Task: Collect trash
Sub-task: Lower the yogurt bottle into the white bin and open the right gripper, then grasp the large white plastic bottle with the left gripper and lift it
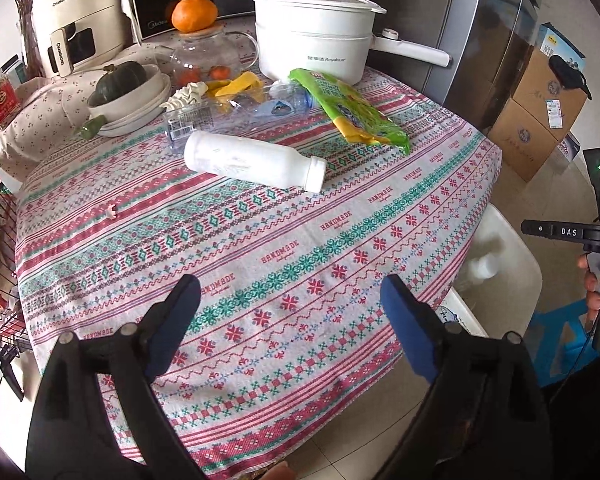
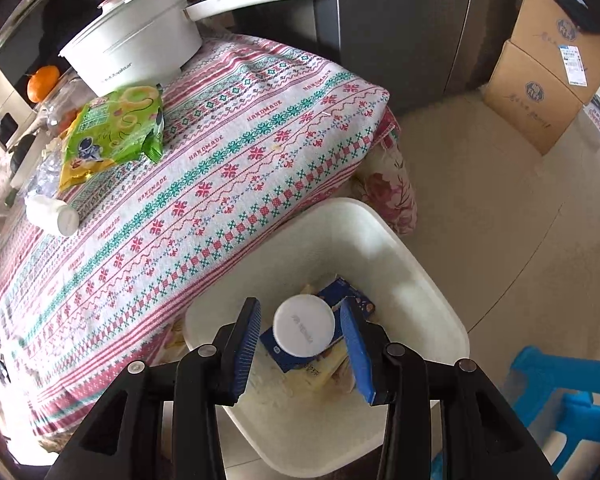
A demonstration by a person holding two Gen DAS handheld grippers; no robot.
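Our right tongs (image 2: 300, 344) were released over the white trash bin (image 2: 428, 280), a white bottle (image 2: 304, 330) between the pads, untouched. Our left tongs (image 1: 288, 320) stood wide apart above the surface (image 1: 260, 248), where another white bottle (image 1: 252, 162) and a green snack bag (image 1: 348, 110) lay.

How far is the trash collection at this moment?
Partly done. The white bin already holds a blue carton. The right gripper hangs open around a white bottle over it. The white bottle on the table and green wrapper remain.
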